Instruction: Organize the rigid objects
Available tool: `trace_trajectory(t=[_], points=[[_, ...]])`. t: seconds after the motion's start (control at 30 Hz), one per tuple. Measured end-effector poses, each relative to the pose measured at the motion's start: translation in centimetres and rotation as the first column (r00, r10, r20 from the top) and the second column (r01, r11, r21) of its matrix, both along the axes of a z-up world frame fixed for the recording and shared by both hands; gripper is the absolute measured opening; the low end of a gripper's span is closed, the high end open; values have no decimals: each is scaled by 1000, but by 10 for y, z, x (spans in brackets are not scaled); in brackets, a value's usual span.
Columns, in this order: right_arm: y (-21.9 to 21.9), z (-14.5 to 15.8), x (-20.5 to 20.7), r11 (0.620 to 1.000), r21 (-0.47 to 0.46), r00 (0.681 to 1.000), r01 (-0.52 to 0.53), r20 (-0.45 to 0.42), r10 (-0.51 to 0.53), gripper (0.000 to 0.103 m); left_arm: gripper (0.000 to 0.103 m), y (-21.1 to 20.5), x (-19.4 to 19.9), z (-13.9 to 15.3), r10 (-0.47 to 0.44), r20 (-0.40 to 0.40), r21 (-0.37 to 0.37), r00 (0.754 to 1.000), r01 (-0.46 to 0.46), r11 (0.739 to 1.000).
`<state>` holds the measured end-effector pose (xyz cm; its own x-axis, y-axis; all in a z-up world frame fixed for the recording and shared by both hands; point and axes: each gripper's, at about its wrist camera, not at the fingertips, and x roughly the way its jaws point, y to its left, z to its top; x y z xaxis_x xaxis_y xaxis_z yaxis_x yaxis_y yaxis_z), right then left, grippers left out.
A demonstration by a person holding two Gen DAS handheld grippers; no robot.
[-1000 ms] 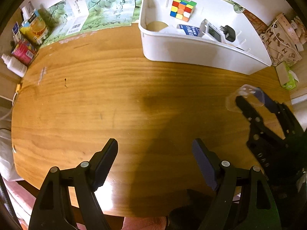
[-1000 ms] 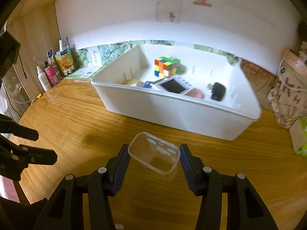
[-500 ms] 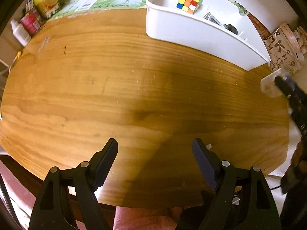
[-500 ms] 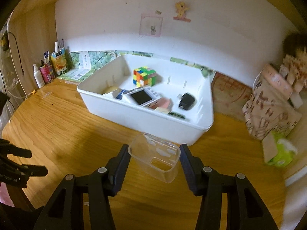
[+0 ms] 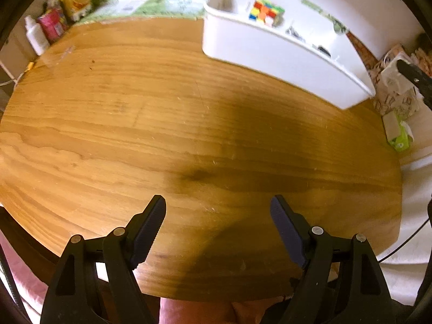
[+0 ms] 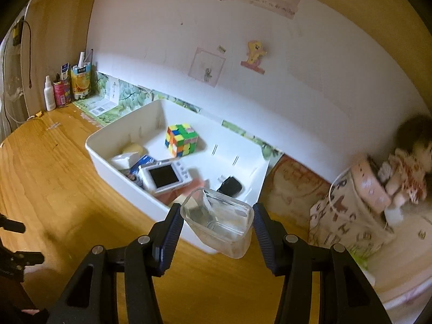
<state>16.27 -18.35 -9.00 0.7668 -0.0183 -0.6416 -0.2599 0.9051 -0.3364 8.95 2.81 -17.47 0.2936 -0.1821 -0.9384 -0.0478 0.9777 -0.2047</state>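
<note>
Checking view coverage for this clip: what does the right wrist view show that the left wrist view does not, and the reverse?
Only the right wrist view: the right tool shut on a clear plastic container, plus the white handheld device and black adapter clearly inside the bin.
Only the left wrist view: the left tool open over the bare wooden table, with nothing between its pads.
Both: the white bin and the colour cube in it.
</note>
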Motion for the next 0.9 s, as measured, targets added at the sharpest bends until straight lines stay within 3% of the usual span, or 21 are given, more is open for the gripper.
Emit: trace_trajectory(t=[0.23, 0.53, 0.8, 0.9], points=[[8, -11, 30, 1000, -5, 1000, -29, -8, 29, 53, 82, 21, -20, 21, 87, 108, -20, 990, -86, 996], [16, -9, 58, 1000, 8, 1000, -7, 4, 7, 54, 82, 30, -7, 39, 136, 176, -26, 975, -134, 991], [23, -5, 47, 999, 41, 1000, 20, -15, -20, 74, 82, 34, 2, 55, 103, 217, -20, 971, -101, 995], [24, -4, 40, 997, 59, 999, 48, -28, -46, 75, 82, 34, 5, 65, 77, 240, -22, 968, -74, 997]])
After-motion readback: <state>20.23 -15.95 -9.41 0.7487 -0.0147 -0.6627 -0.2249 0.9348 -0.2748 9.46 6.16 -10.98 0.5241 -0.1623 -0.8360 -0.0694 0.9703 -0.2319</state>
